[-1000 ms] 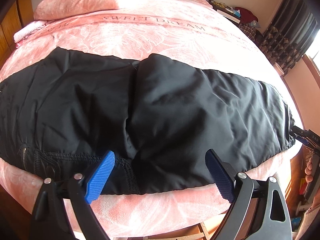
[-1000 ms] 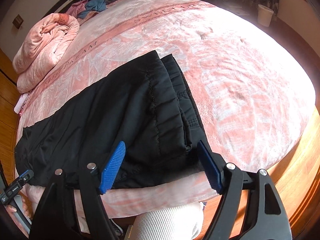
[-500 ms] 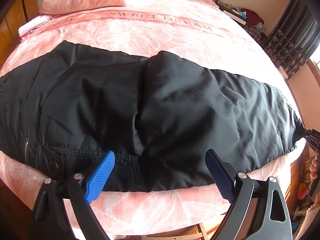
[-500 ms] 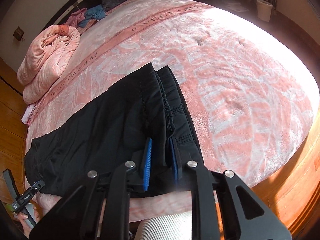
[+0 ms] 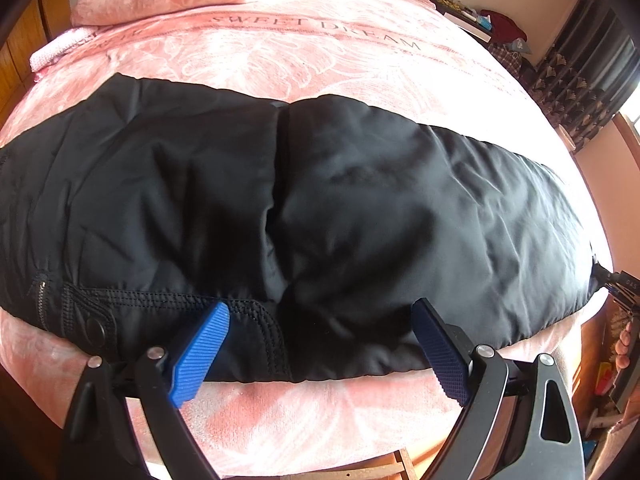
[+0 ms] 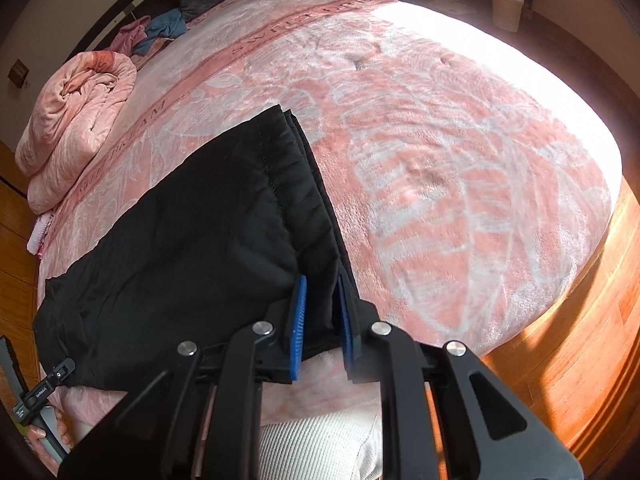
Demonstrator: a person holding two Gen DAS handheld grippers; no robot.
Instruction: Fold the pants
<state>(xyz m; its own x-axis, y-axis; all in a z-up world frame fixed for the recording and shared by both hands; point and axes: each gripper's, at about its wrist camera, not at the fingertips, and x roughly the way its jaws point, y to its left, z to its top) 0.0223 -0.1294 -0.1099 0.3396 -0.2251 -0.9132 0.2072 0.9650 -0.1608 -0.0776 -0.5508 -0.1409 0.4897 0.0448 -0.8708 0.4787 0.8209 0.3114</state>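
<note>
- Two views inspected, left wrist first. My left gripper (image 5: 320, 350) hangs with its jaws spread wide, the blue pads (image 5: 199, 354) pinching nothing. The black pants (image 5: 320, 216) lie flat on the pink bedspread (image 5: 280, 52), straight ahead of and just beyond the pad tips; the near edge, with its stitched waistband and a zip off to the left, runs between the two pads. I cannot tell whether the pads touch the cloth.
- Far right in that view, my right gripper (image 5: 618, 284) shows only as a sliver at the leg end.
- Right wrist view: my right gripper (image 6: 322, 320) has just been closing and is now pressed together on the near corner of the stacked cuffs, with black cloth plainly between the pads. The legs run away up and to the left. My left gripper (image 6: 40, 392) sits at the far lower left.
- Judgement: the grasping step is half done; one end is secured, the waist end is not.
- Next move, as I judge it: lower and close the left jaws on the waistband edge, catching all layers, before any lift.
</note>
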